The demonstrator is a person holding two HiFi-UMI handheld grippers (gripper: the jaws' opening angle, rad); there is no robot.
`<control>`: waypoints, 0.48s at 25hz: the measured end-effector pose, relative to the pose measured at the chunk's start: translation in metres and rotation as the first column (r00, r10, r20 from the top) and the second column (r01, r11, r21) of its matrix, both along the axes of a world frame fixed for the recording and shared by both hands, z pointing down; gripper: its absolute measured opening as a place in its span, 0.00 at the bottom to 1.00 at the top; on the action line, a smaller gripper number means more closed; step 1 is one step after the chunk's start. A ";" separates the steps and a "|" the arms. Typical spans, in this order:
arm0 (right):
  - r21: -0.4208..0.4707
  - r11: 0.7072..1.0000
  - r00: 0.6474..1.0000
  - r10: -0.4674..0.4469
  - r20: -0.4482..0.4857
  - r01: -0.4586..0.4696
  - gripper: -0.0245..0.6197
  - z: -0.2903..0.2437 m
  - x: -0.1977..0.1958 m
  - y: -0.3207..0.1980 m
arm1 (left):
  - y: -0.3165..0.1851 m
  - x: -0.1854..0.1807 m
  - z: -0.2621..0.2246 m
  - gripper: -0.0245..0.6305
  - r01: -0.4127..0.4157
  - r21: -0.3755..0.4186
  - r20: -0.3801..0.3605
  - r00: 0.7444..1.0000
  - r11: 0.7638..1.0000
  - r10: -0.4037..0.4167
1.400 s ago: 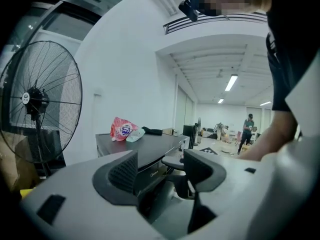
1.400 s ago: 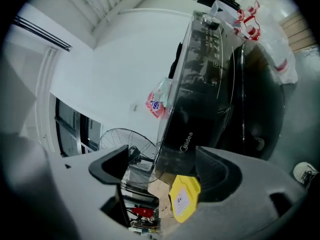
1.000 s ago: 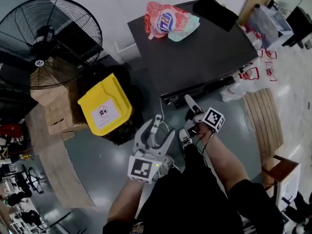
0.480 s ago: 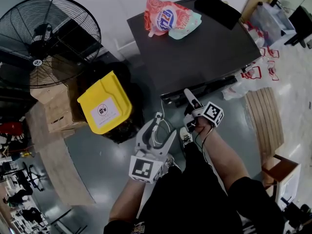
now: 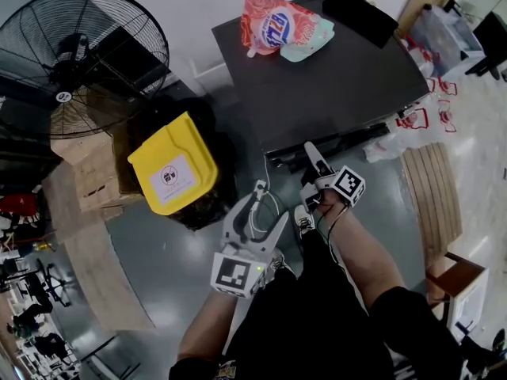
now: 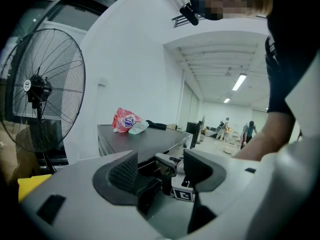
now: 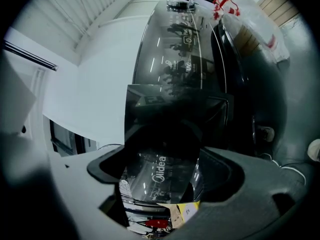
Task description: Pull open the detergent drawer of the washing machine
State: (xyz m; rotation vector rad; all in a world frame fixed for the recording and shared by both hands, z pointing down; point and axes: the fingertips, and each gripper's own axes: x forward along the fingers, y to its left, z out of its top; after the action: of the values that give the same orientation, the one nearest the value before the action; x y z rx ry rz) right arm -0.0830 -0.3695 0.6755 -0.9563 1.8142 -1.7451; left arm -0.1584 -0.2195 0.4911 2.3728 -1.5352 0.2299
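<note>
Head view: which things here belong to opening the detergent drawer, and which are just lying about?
For the job: washing machine, detergent drawer, right gripper at it, jaws apart.
Lying about: detergent bag and black bundle on the machine, fan, yellow bin; left gripper idle, open.
</note>
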 end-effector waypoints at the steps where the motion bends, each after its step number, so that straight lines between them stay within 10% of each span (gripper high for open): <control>1: -0.002 1.000 1.000 0.005 0.000 -0.005 0.75 -0.001 0.000 0.001 | 0.001 0.000 -0.001 0.44 -0.001 0.000 -0.002 1.000 1.000 0.001; 12: -0.022 1.000 1.000 0.021 -0.012 -0.021 0.74 0.000 0.007 0.020 | 0.016 0.002 -0.008 0.44 -0.021 0.010 -0.003 1.000 1.000 0.021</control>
State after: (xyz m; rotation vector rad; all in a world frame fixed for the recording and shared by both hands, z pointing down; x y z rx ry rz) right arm -0.0761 -0.3492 0.6755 -0.9925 1.7892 -1.7539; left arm -0.1567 -0.2032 0.4829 2.3967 -1.5148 0.2232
